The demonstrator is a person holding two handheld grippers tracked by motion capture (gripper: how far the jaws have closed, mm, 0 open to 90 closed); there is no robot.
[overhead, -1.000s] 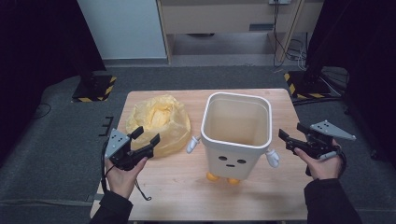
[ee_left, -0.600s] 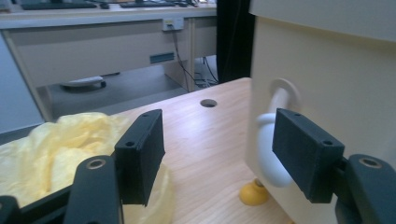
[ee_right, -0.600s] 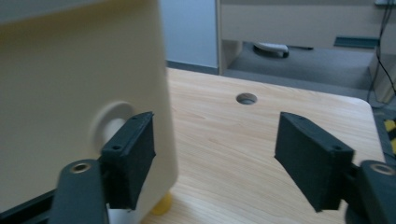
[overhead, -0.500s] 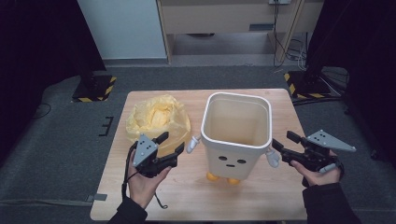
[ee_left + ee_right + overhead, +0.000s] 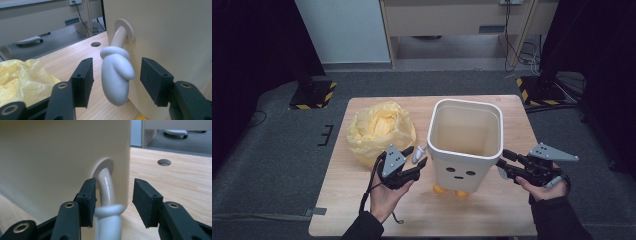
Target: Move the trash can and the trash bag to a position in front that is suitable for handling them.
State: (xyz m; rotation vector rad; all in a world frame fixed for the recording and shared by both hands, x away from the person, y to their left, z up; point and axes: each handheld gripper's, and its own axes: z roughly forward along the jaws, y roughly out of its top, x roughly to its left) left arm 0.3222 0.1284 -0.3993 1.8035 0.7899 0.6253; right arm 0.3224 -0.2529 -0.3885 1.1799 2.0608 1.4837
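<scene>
A cream bin (image 5: 460, 172) with a drawn face, orange feet and two white mitten arms stands upright mid-table. My left gripper (image 5: 417, 156) reaches to its left side. There the left mitten (image 5: 115, 82) hangs between the open pads (image 5: 83, 80) with gaps on both sides. These jaws have just been closing. My right gripper (image 5: 504, 164) is at the bin's right side. Its jaws straddle the right arm (image 5: 106, 187), which lies close against one pad (image 5: 87, 200) with a gap to the other. They too have just been closing. A crumpled yellow bag (image 5: 379, 130) lies left of the bin.
The wooden table (image 5: 512, 210) has a round cable hole (image 5: 164, 162) behind the bin. The yellow bag (image 5: 22, 77) sits close beside my left gripper. On the floor beyond the table are two striped stand bases (image 5: 312, 95) and a cabinet (image 5: 452, 20).
My left gripper moved right from beside the bag to the bin's left mitten. My right gripper moved in to the bin's right arm. Both pairs of jaws narrowed.
</scene>
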